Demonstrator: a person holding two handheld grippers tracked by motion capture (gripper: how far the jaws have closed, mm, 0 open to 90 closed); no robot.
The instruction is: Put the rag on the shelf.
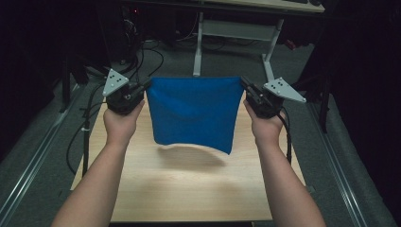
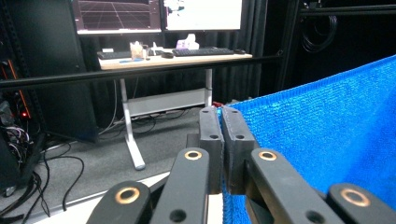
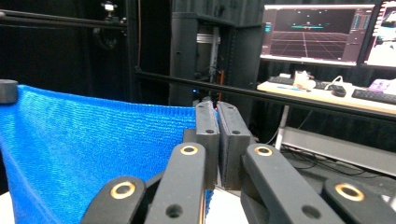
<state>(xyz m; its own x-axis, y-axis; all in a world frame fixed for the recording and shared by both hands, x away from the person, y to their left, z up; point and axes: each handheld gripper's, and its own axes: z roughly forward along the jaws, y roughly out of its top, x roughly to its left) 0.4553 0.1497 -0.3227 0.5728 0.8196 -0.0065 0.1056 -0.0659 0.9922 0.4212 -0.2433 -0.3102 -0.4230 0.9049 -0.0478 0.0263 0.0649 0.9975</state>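
Jaws first: my left gripper (image 1: 144,91) is clamped on the top left corner of the blue cloth (image 1: 194,111), and my right gripper (image 1: 247,92) is clamped on the top right corner, so the cloth hangs stretched between them, lifted clear above the table (image 1: 189,189) with its shadow lying on the wood below. I judge this to be the hold-up step of a fold or a spread: both corners gripped, top edge taut, lower edge hanging free and lower at the right. Next I would need to bring both hands down together, keeping them level and the edge tight, so the hanging edge meets the wood first and the cloth lays flat without bunching. From the high view I get the whole cloth, its slanted lower edge and both my hands; the left gripper view instead shows the pads pinching the hem close up, and beyond them a desk (image 2: 173,58) with monitors.
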